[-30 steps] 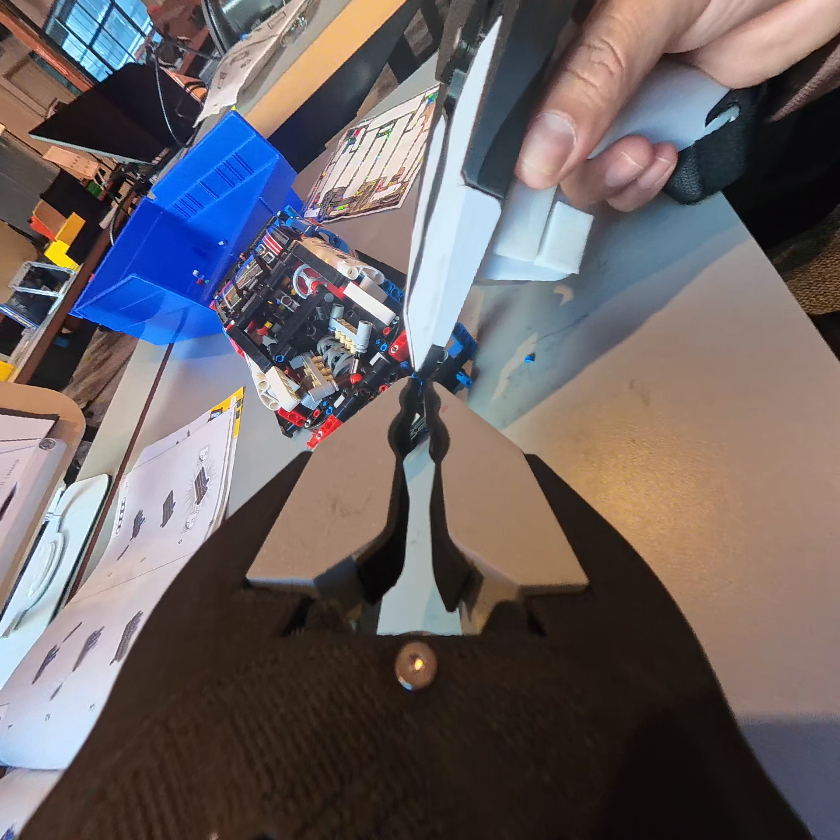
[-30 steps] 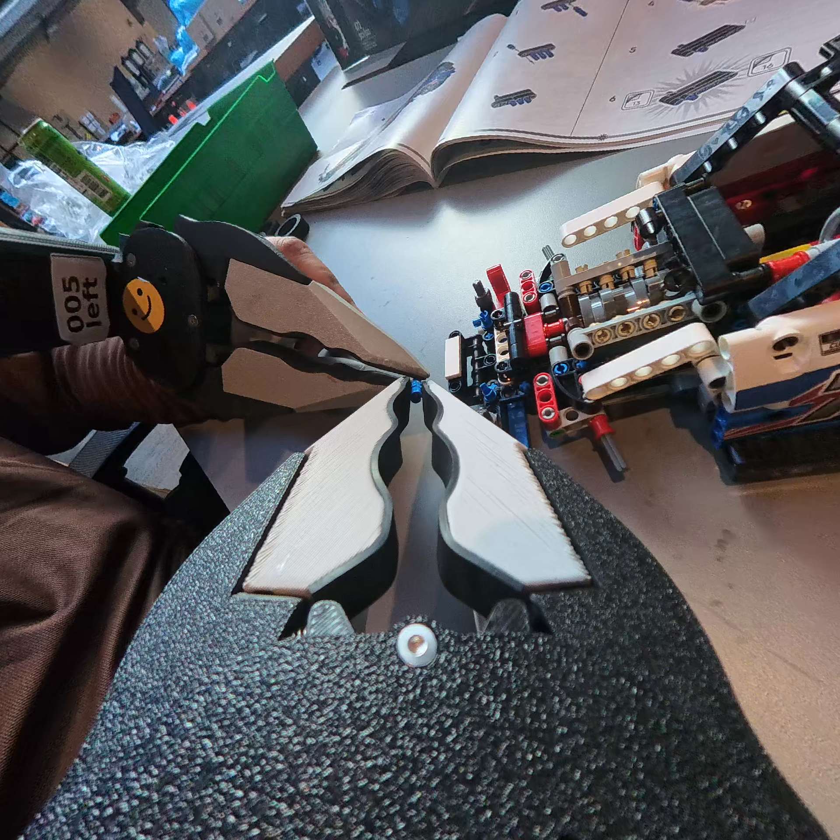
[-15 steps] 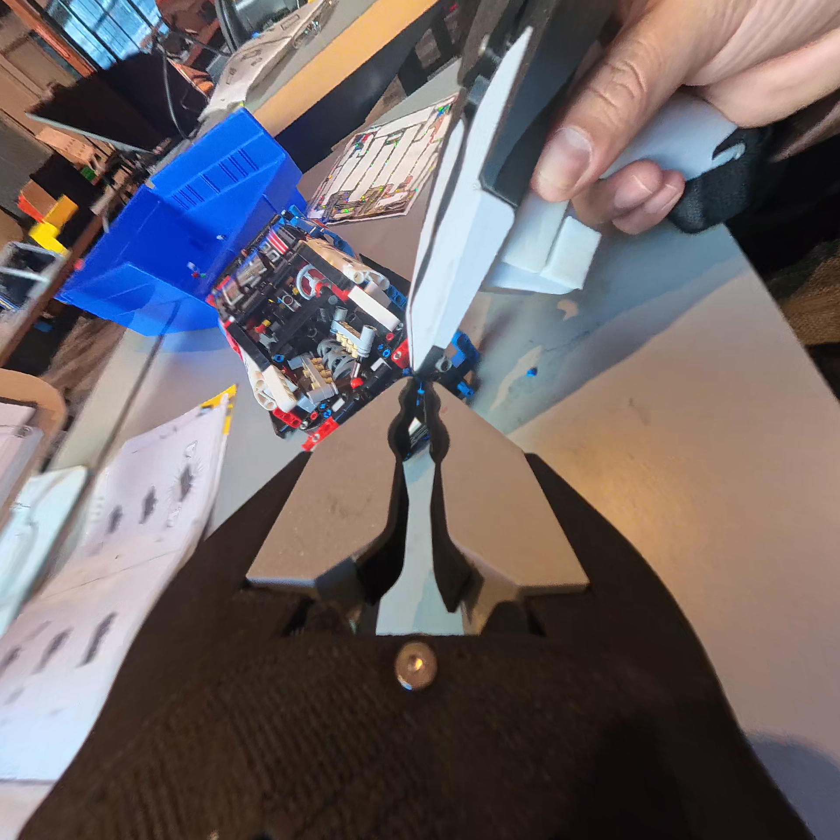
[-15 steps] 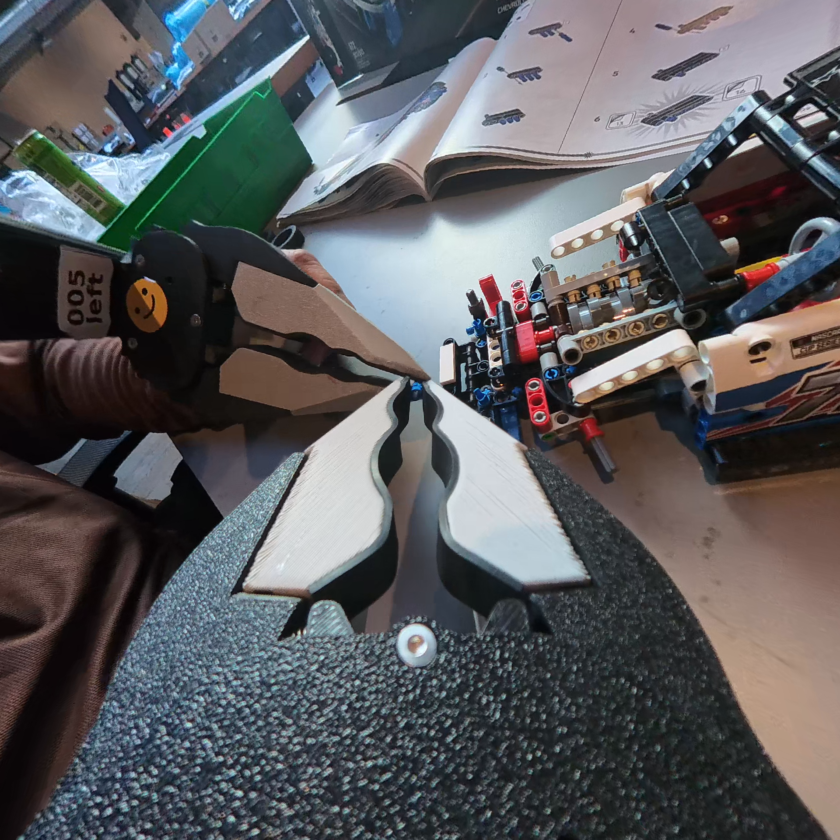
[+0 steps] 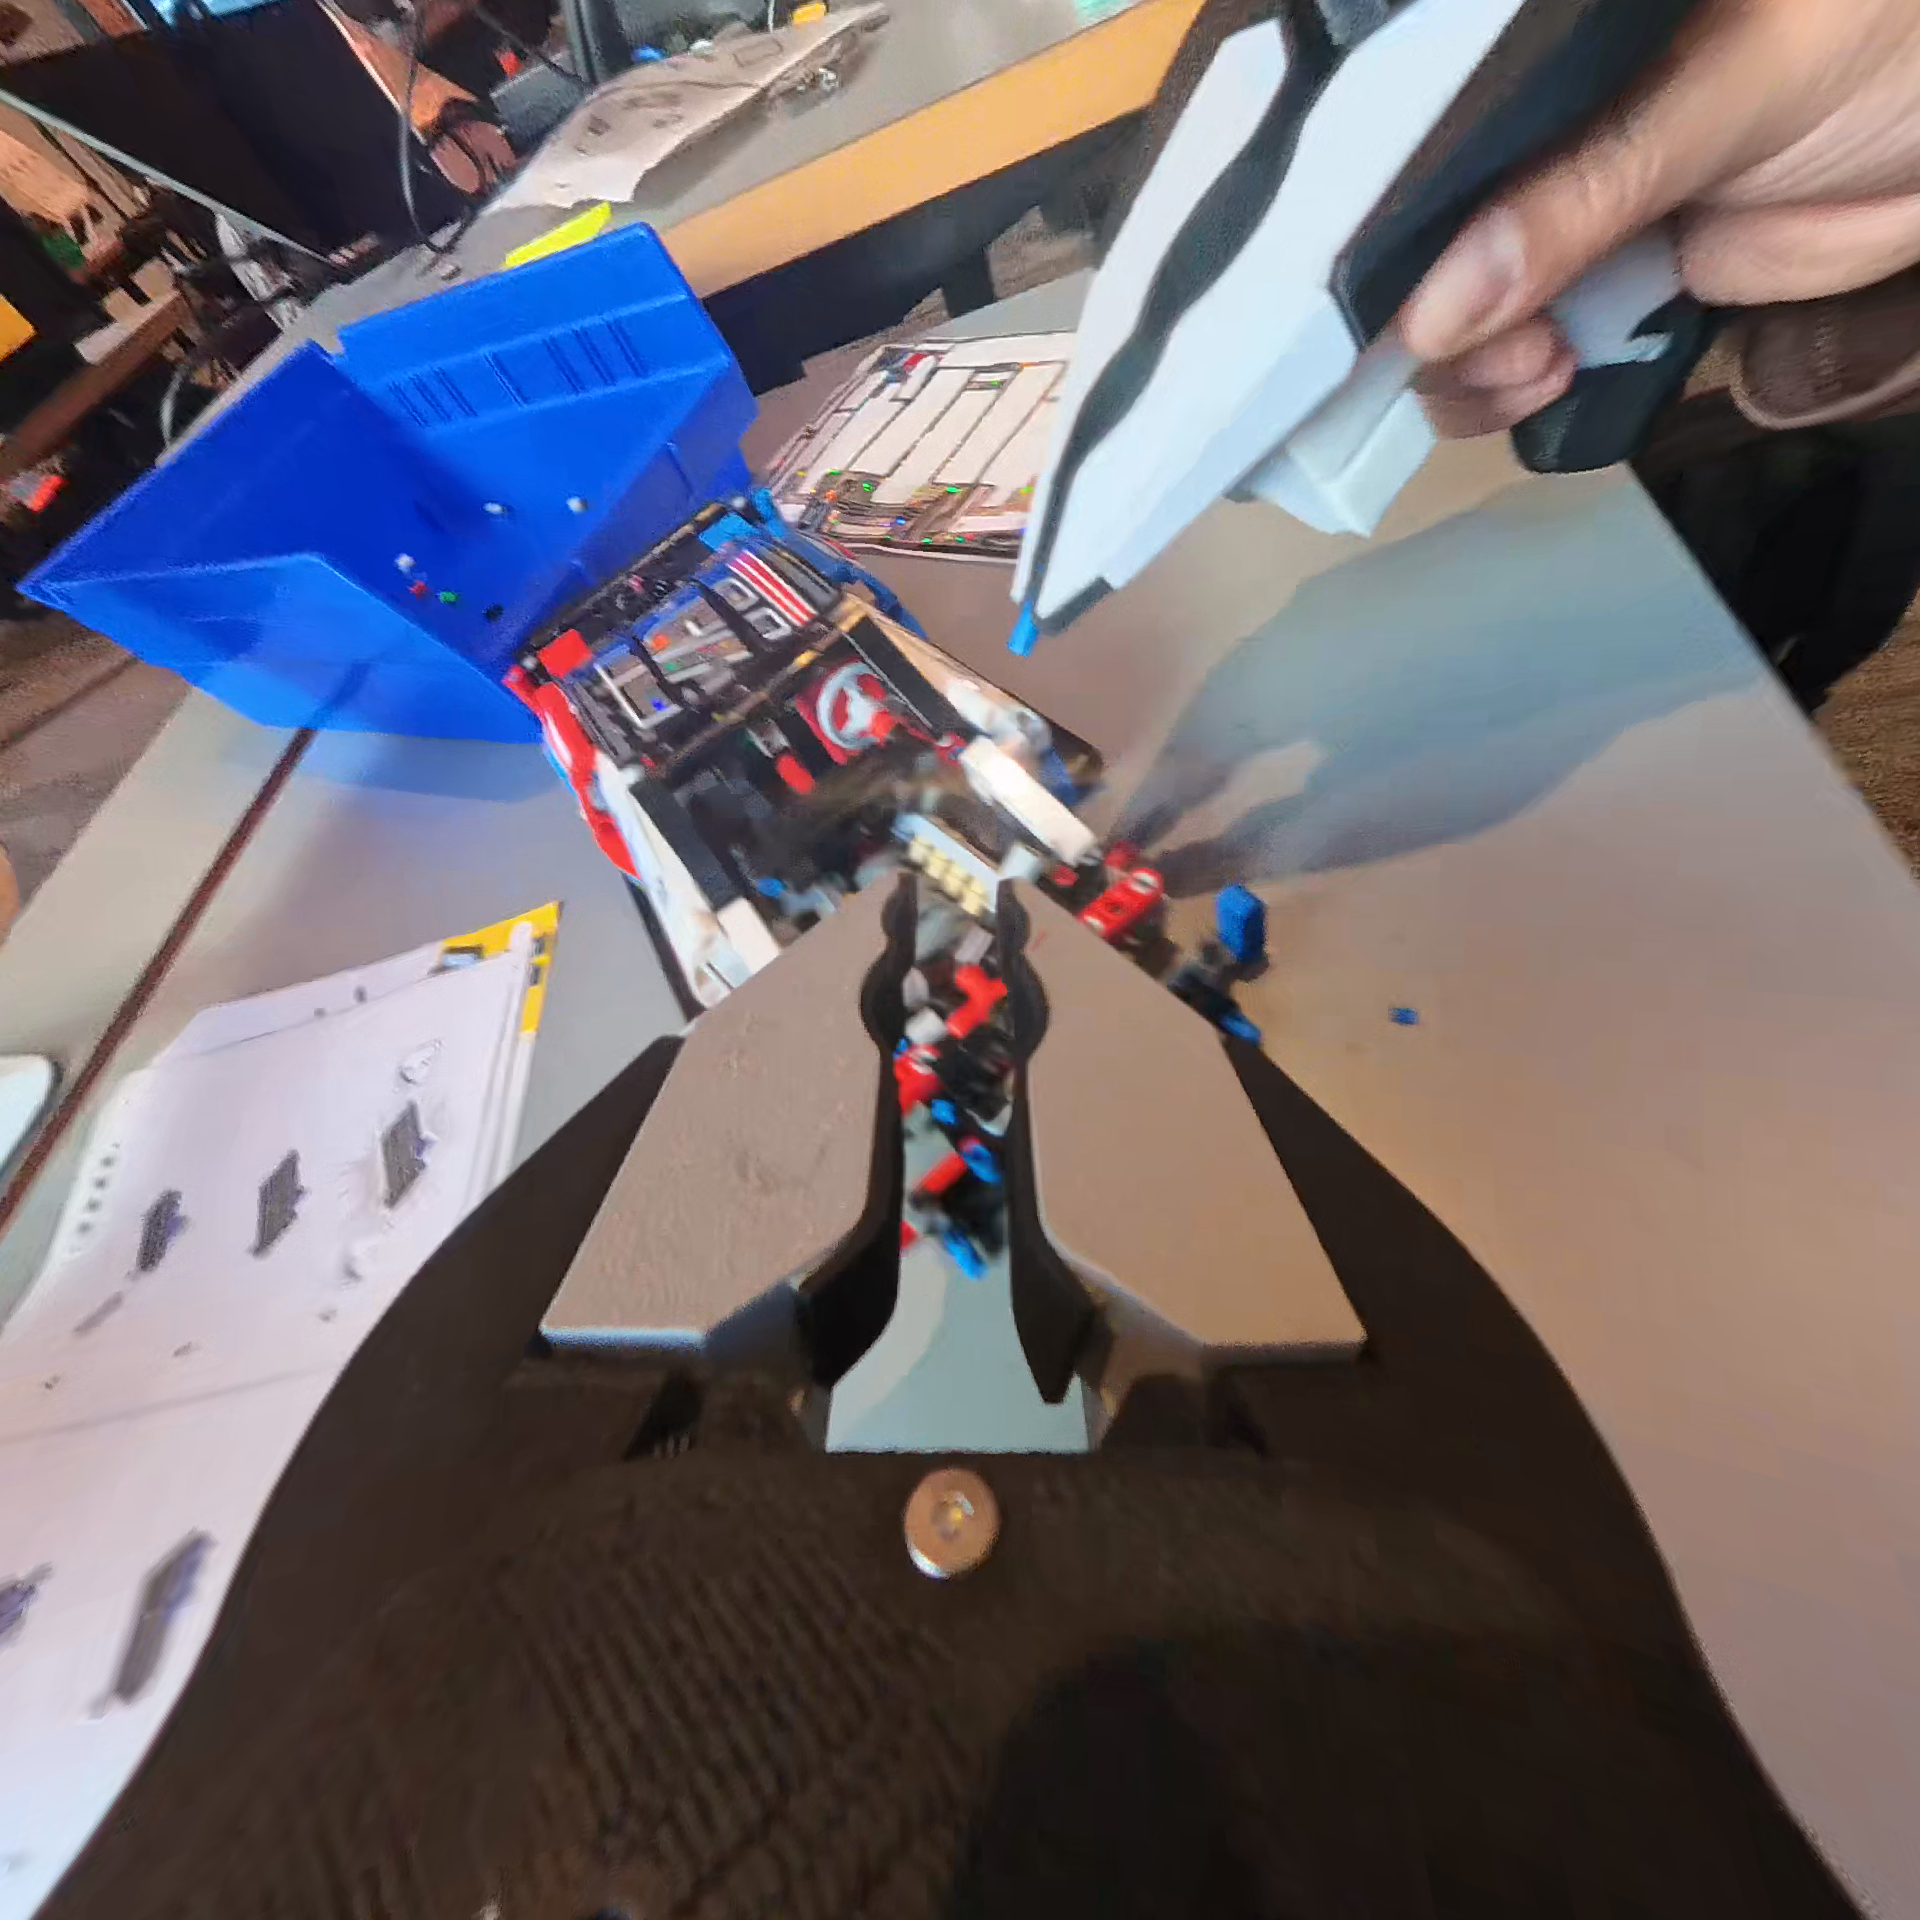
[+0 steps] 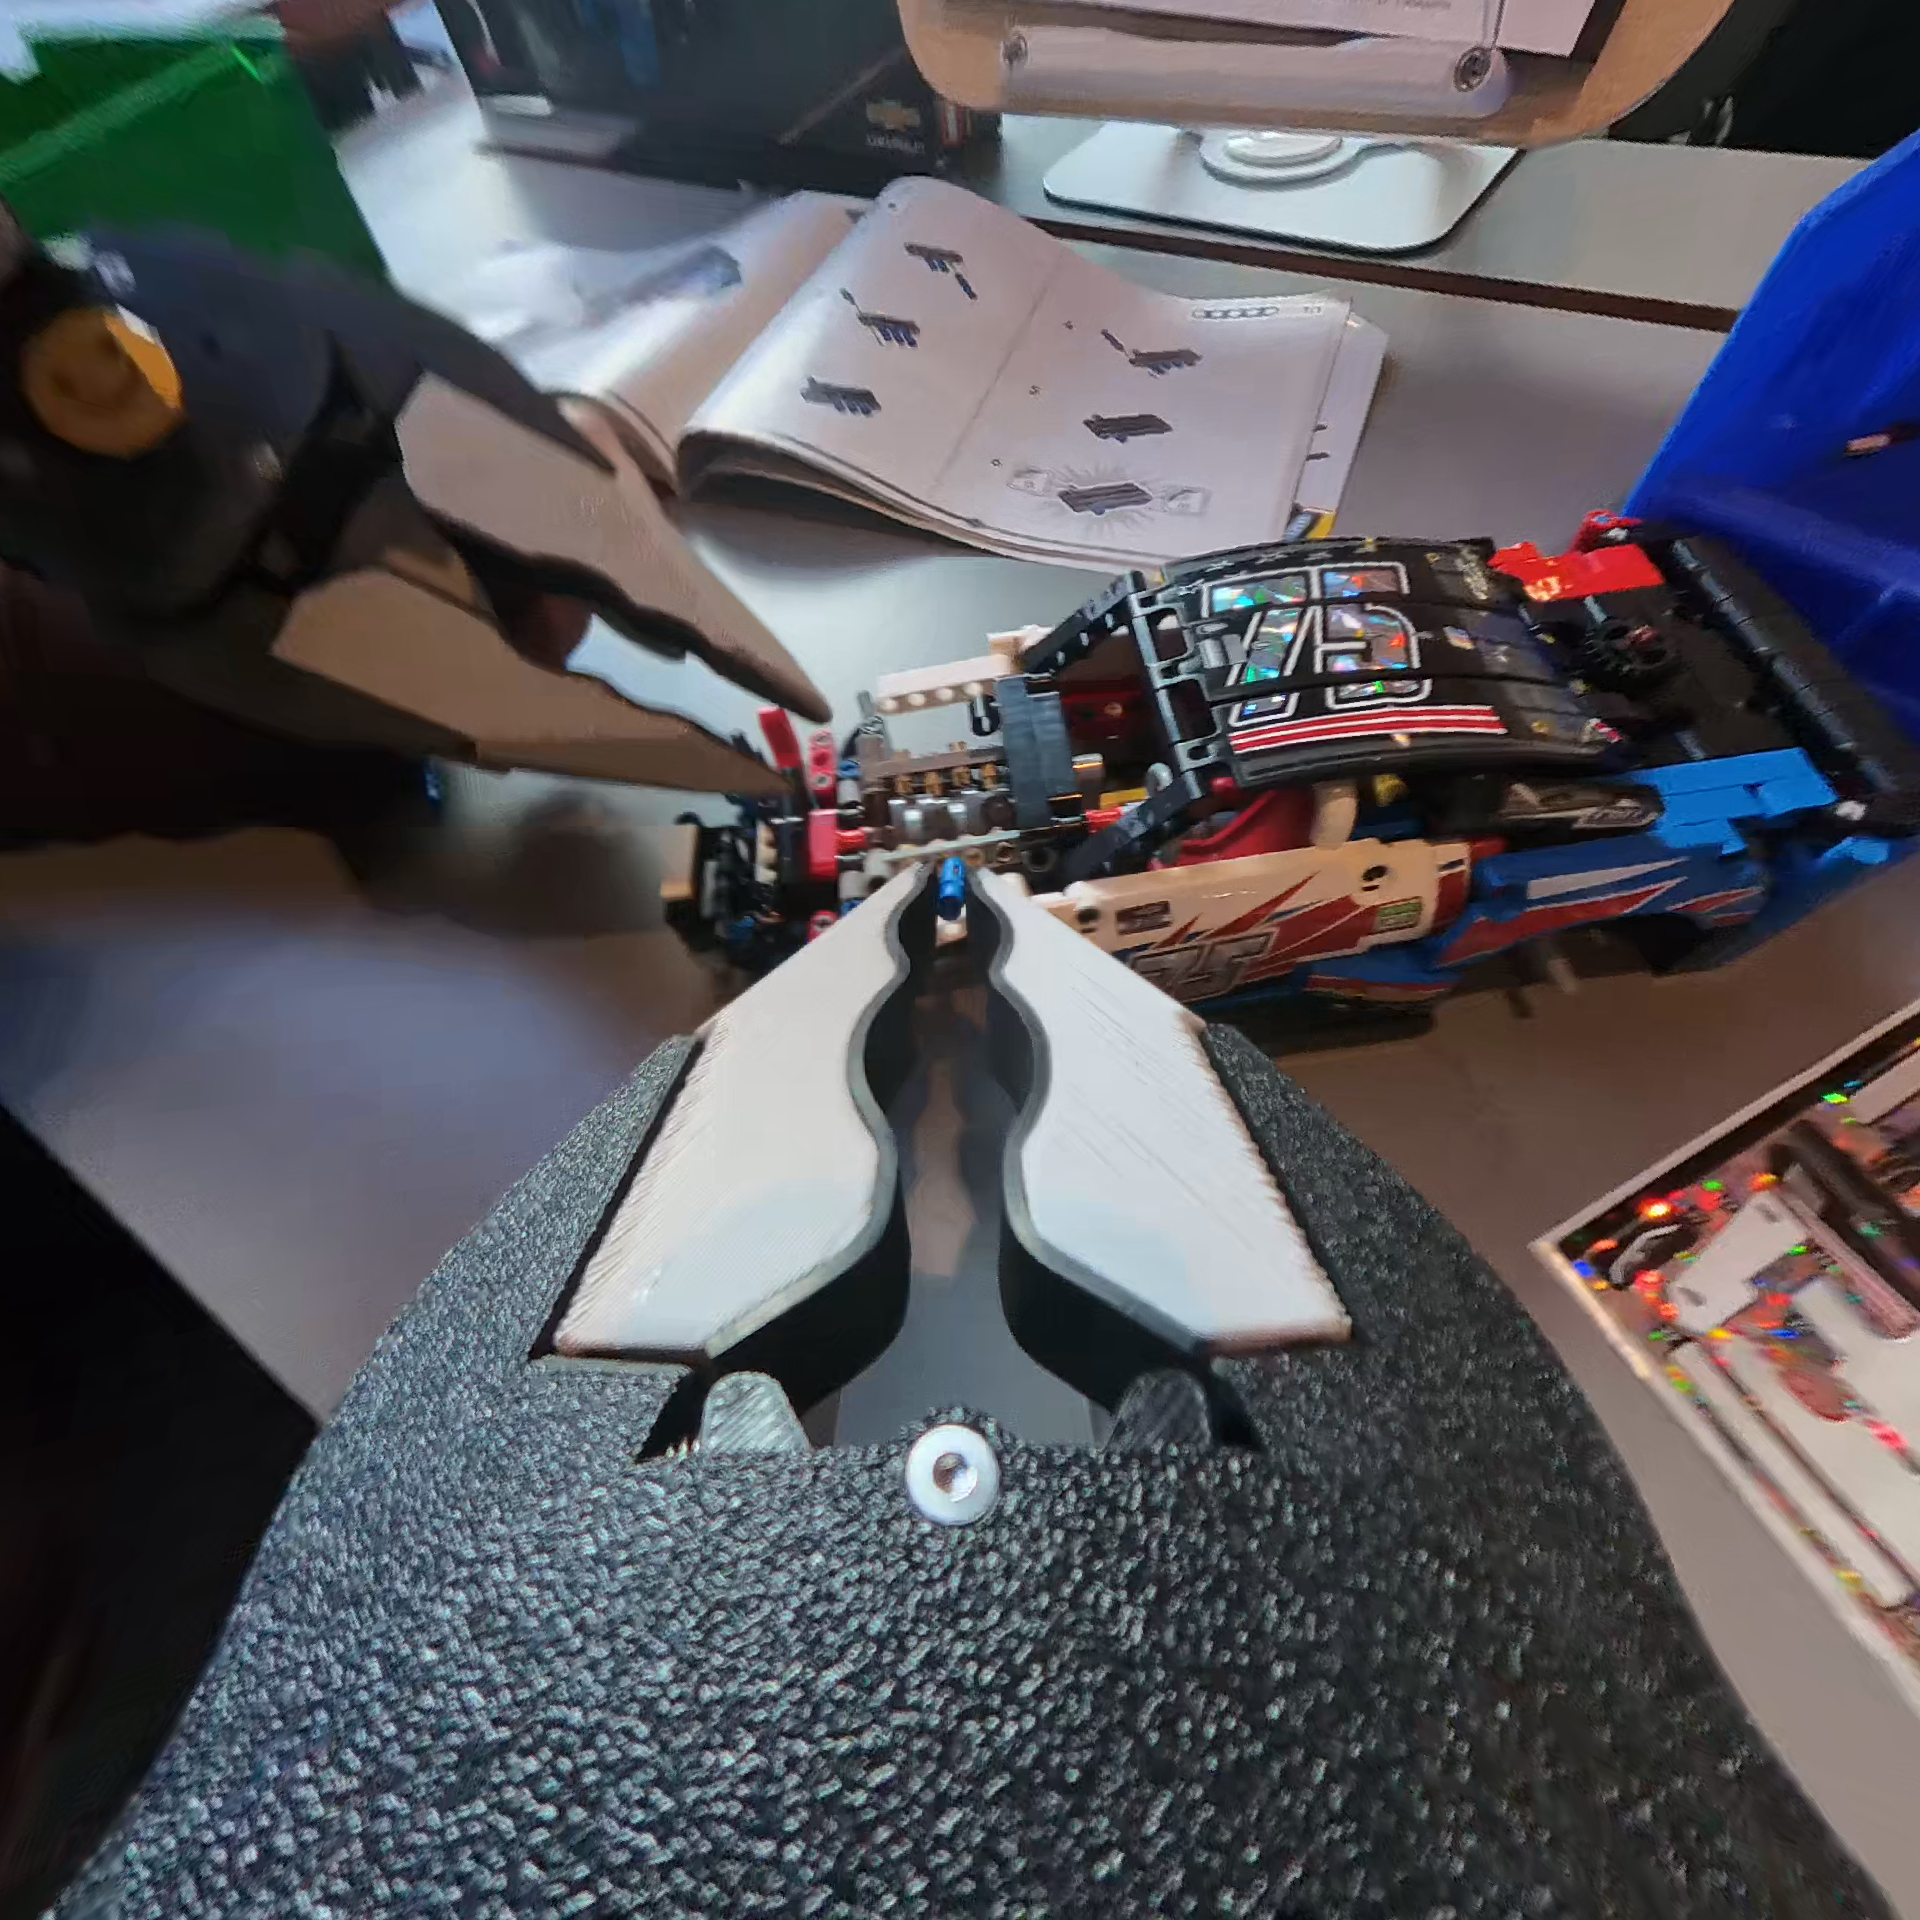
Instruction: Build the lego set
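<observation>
A Lego race car (image 5: 790,727) with blue, white and red bodywork and a black roof lies on the grey table (image 5: 1558,1039); it also shows in the right wrist view (image 6: 1351,748). My right gripper (image 6: 948,883) is shut on a small blue pin (image 6: 948,891) and holds it just in front of the car's open engine end. In the left wrist view the right gripper (image 5: 1039,613) hangs above the car with the blue pin (image 5: 1023,629) at its tips. My left gripper (image 5: 956,904) is slightly open and empty over the car's front end; the right wrist view shows it (image 6: 808,746) there too.
A blue bin (image 5: 416,499) stands behind the car. An open instruction booklet (image 6: 1018,395) lies to the left. A sticker sheet (image 6: 1766,1299) lies to the right. Loose blue pieces (image 5: 1242,920) lie by the car's front. A monitor stand (image 6: 1278,177) and a green bin (image 6: 156,125) are farther back. My hands' fingertips stand some 6 centimeters from each other.
Both grippers met tip to tip at the blue pin before. The left gripper has let go and opened. The right gripper has carried the pin over to the car.
</observation>
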{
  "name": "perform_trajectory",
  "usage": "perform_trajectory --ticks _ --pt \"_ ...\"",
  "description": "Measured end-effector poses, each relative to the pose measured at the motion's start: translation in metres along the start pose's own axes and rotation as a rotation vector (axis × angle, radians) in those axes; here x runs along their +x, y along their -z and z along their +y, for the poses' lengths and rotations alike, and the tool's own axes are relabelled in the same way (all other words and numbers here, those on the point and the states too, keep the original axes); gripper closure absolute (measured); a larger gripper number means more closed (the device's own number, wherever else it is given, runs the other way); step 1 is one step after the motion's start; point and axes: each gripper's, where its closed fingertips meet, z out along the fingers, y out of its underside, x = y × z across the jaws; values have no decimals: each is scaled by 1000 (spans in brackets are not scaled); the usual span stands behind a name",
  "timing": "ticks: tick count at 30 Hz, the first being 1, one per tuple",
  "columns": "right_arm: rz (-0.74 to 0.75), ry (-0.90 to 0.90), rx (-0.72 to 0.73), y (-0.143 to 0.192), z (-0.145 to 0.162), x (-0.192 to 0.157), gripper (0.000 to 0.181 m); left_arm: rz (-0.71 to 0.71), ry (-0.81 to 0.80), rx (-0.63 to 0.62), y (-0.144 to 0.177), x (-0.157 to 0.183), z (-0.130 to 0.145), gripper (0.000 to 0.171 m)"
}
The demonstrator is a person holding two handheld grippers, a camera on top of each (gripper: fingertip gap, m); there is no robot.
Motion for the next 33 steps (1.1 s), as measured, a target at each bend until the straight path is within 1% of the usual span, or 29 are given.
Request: perform_trajectory --ticks 2,4,7,9,12,20,26,33 --pt "21 50 -38 -6 1 7 175 13 -45 -16 -11 -11 -3 164" --pt "13 74 -63 -14 0 11 176 36 -63 -51 -24 -18 -1 164" --pt "-18 68 -96 -24 -1 15 176 81 -92 -91 -41 -15 5 164" --pt "-39 58 -119 -30 0 16 176 89 -138 -104 -47 -13 8 169" --pt "-60 56 -146 -35 1 15 176 93 -168 -96 -50 -11 7 171" --pt "-47 115 -194 -31 1 12 176 100 -124 -65 -48 -10 4 168" --pt "-29 141 -227 -33 4 15 176 93 -151 -54 -50 -8 3 169" --pt "-20 202 -276 -34 4 14 176 108 -123 -40 -50 -8 3 169"
